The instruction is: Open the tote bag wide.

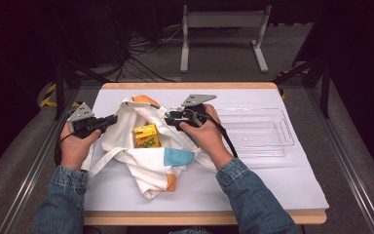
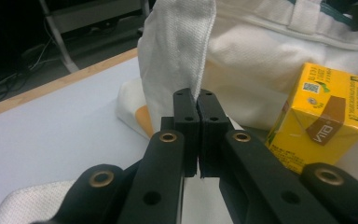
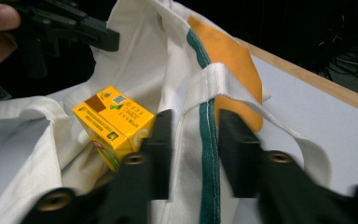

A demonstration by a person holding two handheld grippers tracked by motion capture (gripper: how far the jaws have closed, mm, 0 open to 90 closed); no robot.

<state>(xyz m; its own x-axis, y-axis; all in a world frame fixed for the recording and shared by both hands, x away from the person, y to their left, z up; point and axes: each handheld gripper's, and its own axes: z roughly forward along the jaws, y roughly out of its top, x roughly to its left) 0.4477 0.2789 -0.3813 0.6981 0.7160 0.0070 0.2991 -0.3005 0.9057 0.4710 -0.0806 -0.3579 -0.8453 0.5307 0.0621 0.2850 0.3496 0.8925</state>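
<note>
Your left gripper (image 2: 199, 109) pinches the tote bag (image 1: 141, 161) rim fabric tight. Your right gripper (image 3: 193, 154) straddles the opposite rim, jaws narrowed, not yet pressing. Yellow carton (image 1: 146, 136) sits inside the bag, mid-table.

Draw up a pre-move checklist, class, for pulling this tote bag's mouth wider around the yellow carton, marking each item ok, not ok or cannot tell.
1. Left hand-held gripper clamped on the bag's edge: ok.
2. Right hand-held gripper gripping the green-striped rim: not ok; the cloth sits between the jaws, with gaps showing.
3. Yellow carton inside the tote bag: ok.
4. Clear tray apart from the bag: ok.
5. Handle strap free of the jaws: ok.
6. Carton will stay put when the cloth is pulled: cannot tell.
</note>
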